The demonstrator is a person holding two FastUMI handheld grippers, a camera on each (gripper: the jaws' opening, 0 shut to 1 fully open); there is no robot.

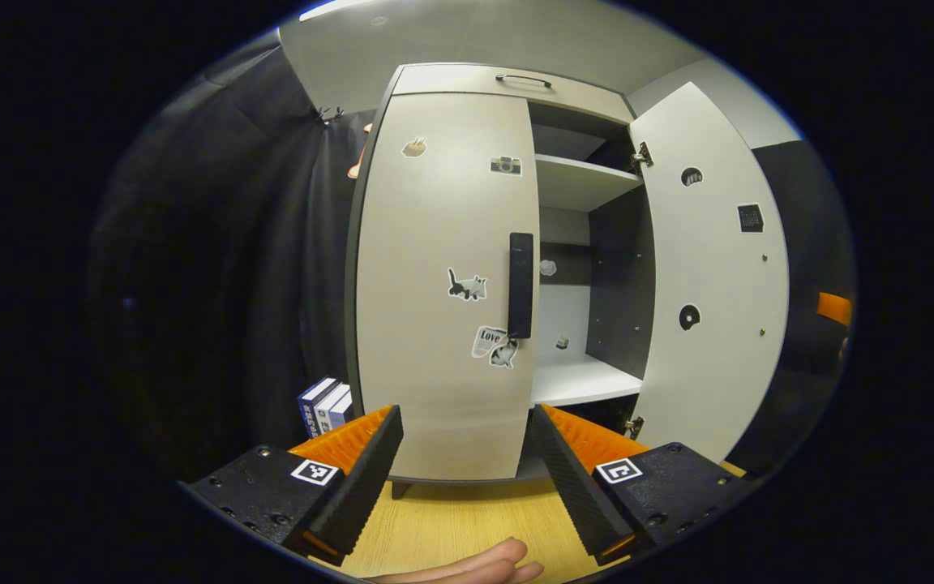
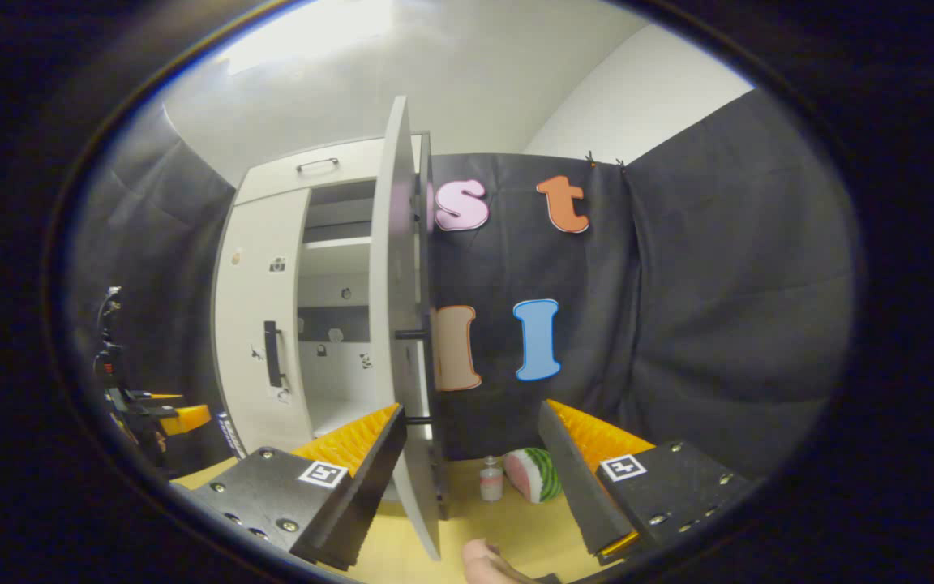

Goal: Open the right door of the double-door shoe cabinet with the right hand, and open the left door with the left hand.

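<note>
1. In the left gripper view, a pale double-door shoe cabinet stands on a wooden floor against black cloth.
2. Its left door is closed, with a dark vertical handle near its inner edge and several small stickers.
3. The right door is swung wide open, showing white shelves inside.
4. The left gripper sits low in front of the closed door, fingers spread apart and holding nothing.
5. In the right gripper view, the right gripper also has its fingers apart, empty; the open door's edge stands between them, touching neither.
6. A watermelon slice and a small bottle sit on the floor beyond that door.
7. Books stand left of the cabinet.
</note>
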